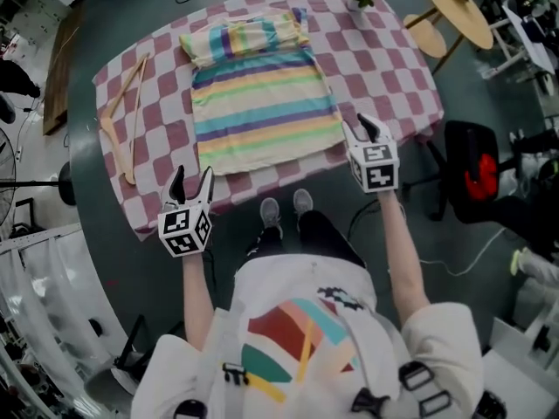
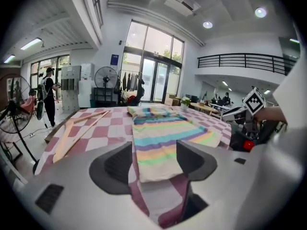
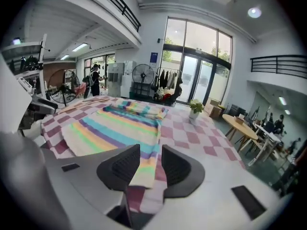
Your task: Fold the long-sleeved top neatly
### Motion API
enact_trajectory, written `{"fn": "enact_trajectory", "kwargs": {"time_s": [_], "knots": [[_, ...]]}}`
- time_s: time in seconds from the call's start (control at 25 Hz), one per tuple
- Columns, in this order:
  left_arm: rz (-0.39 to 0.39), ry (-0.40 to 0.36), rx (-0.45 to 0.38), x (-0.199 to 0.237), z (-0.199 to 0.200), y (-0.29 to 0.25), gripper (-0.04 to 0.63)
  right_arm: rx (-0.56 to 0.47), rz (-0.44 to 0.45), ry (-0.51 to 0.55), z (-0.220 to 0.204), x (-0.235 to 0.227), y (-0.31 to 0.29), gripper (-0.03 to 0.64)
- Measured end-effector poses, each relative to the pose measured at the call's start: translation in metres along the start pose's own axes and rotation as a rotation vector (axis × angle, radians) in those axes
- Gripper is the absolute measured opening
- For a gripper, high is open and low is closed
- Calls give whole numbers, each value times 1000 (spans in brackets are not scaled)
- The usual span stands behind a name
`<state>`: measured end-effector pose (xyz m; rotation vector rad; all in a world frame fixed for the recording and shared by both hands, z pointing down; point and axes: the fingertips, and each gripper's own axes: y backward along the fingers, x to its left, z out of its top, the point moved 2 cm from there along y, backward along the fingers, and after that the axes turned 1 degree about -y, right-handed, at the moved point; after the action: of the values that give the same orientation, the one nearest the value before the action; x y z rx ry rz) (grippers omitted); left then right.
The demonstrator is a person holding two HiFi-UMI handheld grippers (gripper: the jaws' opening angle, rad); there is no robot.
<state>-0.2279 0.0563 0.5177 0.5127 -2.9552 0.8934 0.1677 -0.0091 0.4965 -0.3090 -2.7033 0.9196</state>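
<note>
Pink-and-white checked tablecloth (image 1: 384, 68) is carrying the pastel-striped long-sleeved top (image 1: 262, 103) at its middle, long axis running away from the person. At the cloth's front edge the left gripper (image 1: 192, 178) and right gripper (image 1: 363, 129) are hovering, jaws parted and empty, each facing a hem corner.

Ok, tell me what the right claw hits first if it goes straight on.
Probably the near corner of the striped top, lying on the checkered tablecloth; depth is hard to judge.
</note>
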Motion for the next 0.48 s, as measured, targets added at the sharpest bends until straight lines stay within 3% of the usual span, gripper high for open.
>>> {"fn": "enact_trajectory", "kwargs": {"time_s": [0.2, 0.32, 0.36, 0.44, 0.48], "knots": [[9, -37, 79, -3, -34, 0, 288, 79, 62, 23, -47, 14, 4, 133], [5, -119, 138, -4, -48, -3, 288, 121, 77, 57, -66, 14, -1, 132], [5, -159, 158, -2, -51, -5, 270, 134, 83, 72, -71, 15, -5, 132], [18, -237, 200, 2, -56, -10, 147, 162, 100, 103, -81, 15, -12, 132], [26, -269, 226, 4, -61, -13, 141, 175, 109, 119, -86, 15, -14, 132]]}}
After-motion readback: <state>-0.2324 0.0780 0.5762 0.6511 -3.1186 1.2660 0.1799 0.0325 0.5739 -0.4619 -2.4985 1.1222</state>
